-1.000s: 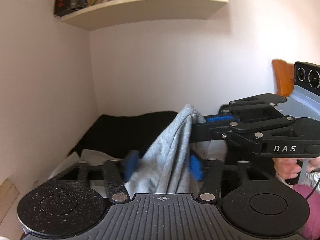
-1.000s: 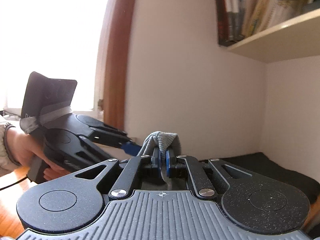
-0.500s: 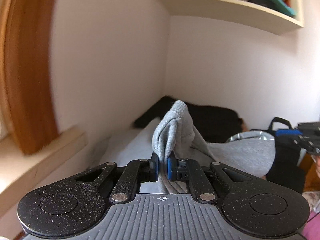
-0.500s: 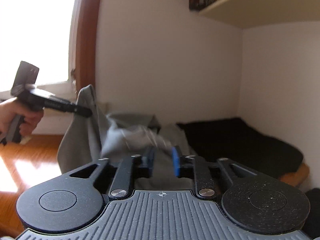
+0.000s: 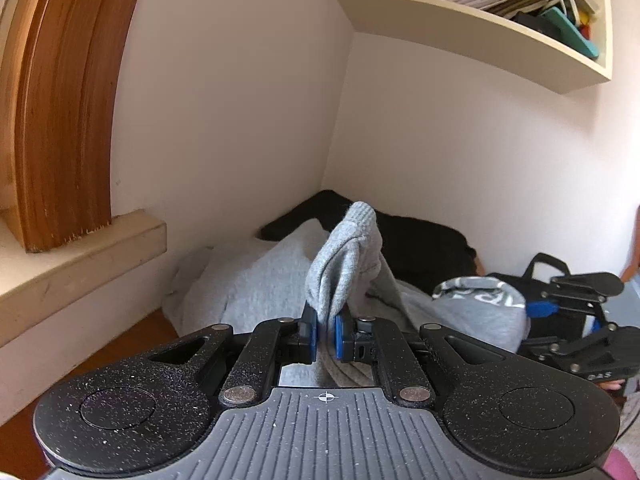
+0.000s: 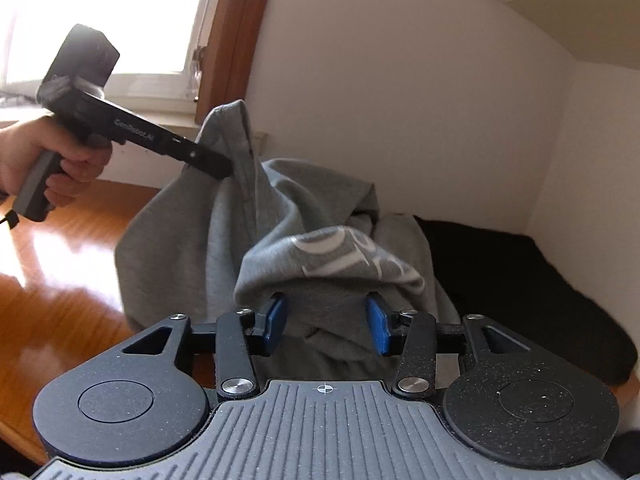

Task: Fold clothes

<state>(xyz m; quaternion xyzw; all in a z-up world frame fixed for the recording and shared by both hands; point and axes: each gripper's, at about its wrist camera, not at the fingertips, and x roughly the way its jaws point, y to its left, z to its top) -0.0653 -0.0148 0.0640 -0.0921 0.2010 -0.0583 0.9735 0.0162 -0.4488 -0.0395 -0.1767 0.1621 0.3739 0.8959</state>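
Pinching a ribbed edge of the grey sweatshirt [image 5: 344, 256], the left tongs [image 5: 326, 332] stand narrow, their blue pads clamped on the fabric, which sticks up in a small peak above them. The rest of the sweatshirt hangs and bunches below that peak, heaped in front of a black cloth [image 5: 424, 240] that lies in the wall corner behind the sweatshirt. The right tongs [image 6: 326, 322] stand wide, their blue pads on either side of a drooping fold of the sweatshirt that bears a pale print, without gripping it. To the left of the sweatshirt, a hand [image 6: 44, 156] holds the left tool's grip. High above the sweatshirt, a shelf [image 5: 472, 28] on the wall carries books.
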